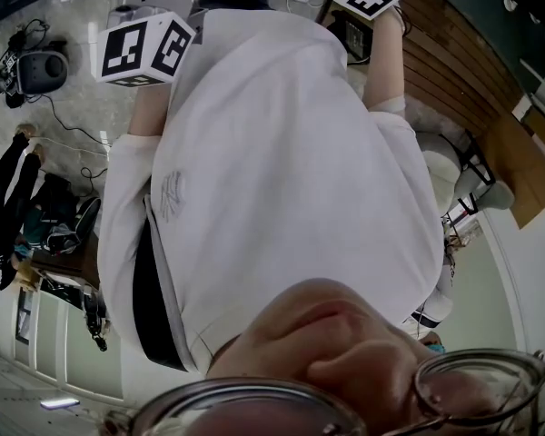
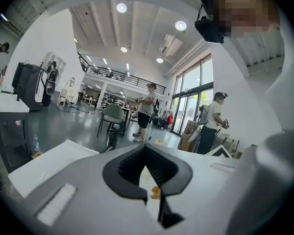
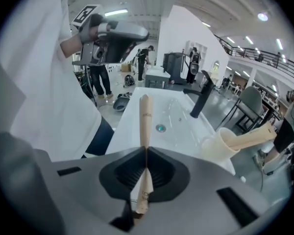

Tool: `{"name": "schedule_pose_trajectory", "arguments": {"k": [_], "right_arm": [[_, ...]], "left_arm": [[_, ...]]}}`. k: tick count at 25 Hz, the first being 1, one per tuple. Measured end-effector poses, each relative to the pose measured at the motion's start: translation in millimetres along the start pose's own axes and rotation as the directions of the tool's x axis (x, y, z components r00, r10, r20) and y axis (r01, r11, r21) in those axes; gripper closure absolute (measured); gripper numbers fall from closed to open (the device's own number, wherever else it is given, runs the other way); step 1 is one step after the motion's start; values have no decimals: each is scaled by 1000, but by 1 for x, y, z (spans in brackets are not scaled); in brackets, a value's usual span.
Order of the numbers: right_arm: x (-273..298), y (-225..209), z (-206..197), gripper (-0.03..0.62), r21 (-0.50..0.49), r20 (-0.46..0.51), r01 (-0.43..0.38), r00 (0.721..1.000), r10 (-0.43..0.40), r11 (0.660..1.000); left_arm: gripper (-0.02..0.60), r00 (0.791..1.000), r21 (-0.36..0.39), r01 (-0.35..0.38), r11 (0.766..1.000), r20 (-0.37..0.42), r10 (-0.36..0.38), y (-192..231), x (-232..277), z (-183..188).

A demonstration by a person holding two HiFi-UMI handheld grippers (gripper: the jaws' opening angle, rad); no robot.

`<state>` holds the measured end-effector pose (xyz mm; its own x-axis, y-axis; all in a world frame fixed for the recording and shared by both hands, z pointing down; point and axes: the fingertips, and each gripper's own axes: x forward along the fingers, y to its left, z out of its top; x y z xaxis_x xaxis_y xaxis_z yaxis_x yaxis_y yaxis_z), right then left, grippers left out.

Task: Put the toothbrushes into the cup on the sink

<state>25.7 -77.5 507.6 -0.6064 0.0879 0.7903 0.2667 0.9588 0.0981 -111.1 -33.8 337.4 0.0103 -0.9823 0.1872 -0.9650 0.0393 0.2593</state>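
Note:
My right gripper (image 3: pixel 146 151) is shut on a tan toothbrush (image 3: pixel 145 126), which sticks up past the jaws over the white sink (image 3: pixel 137 116). A cream cup (image 3: pixel 219 145) stands on the sink's right rim with another tan toothbrush (image 3: pixel 252 136) leaning out of it. A black faucet (image 3: pixel 202 94) rises behind the basin. My left gripper (image 2: pixel 146 148) points out into the hall, its jaws together at the tips; a small orange bit (image 2: pixel 156 192) shows low between them and I cannot tell what it is. The head view shows only both marker cubes (image 1: pixel 145 51) and my white shirt (image 1: pixel 282 171).
In the right gripper view my body in white fills the left side, and the left gripper's grey body (image 3: pixel 115 35) hangs above the sink's near end. The left gripper view shows two people (image 2: pixel 148 106) standing in the hall, a green chair (image 2: pixel 112 116) and a white tabletop (image 2: pixel 49 163).

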Motion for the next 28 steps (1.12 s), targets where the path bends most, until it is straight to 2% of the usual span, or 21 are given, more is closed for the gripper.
{"name": "schedule_pose_trajectory", "arguments": {"k": [4,9,12,15,18,20,24,28], "right_arm": [[-9,-5,14,579,40,79,48,996,-51,998],[-25,-17,31,579,106,176,110,976,-128,988],[-42,-28,36,579,163,234,163,952,-199,973],[-62,-42,41,579,232,293,225,912,-288,946],[-85,-56,50,579,300,352,282,855,-381,911],[-102,-65,57,579,352,396,312,804,-443,882],[-135,-77,77,579,468,489,337,671,-557,817],[-161,-91,93,579,556,524,361,547,-653,748]], "left_arm": [[575,999,6,28,1000,-17,-28,-5,4,-1],[575,998,10,59,998,-23,-58,-11,11,-2],[575,996,13,87,996,-34,-87,-21,19,-3],[575,992,18,120,993,-43,-119,-30,27,-3],[575,988,18,148,989,-53,-146,-36,34,-3],[575,984,18,167,986,-56,-166,-40,38,-3],[575,977,21,207,978,-55,-206,-41,44,-1],[575,968,16,245,969,-54,-244,-37,53,0]]}}
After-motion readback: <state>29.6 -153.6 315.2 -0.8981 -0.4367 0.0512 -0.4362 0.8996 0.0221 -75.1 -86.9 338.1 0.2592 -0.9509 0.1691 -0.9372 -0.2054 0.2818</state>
